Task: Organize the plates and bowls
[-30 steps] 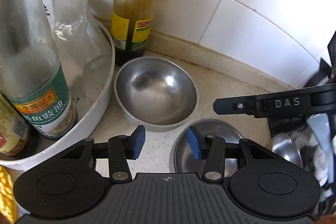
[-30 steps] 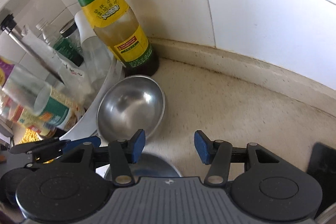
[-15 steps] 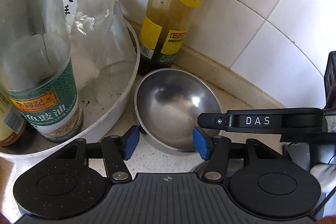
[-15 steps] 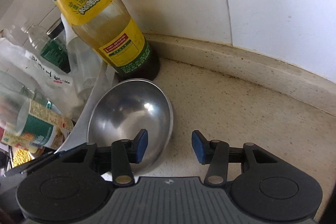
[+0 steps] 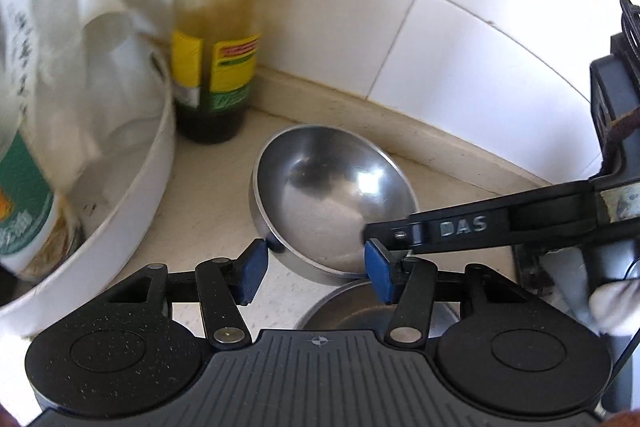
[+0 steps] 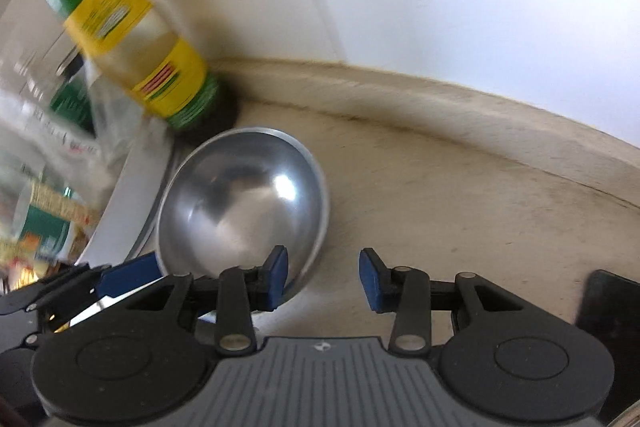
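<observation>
A shiny steel bowl sits tilted on the beige counter beside the white tray. My left gripper is at the bowl's near edge, which lies between its blue pads. Its jaws are closing, and I see no firm press. A second steel dish lies just under this gripper. My right gripper straddles the bowl's right rim, one pad inside and one outside over bare counter. Its jaws are closing with a gap still showing. In the left wrist view its black finger reaches over the rim.
A tall bottle with a yellow and green label stands against the tiled wall behind the bowl. The white round tray on the left holds more bottles and a plastic bag. A black object lies at the right.
Both grippers have come forward and down to the bowl. The right jaws have narrowed around its rim. The left jaws stand wider than a second ago.
</observation>
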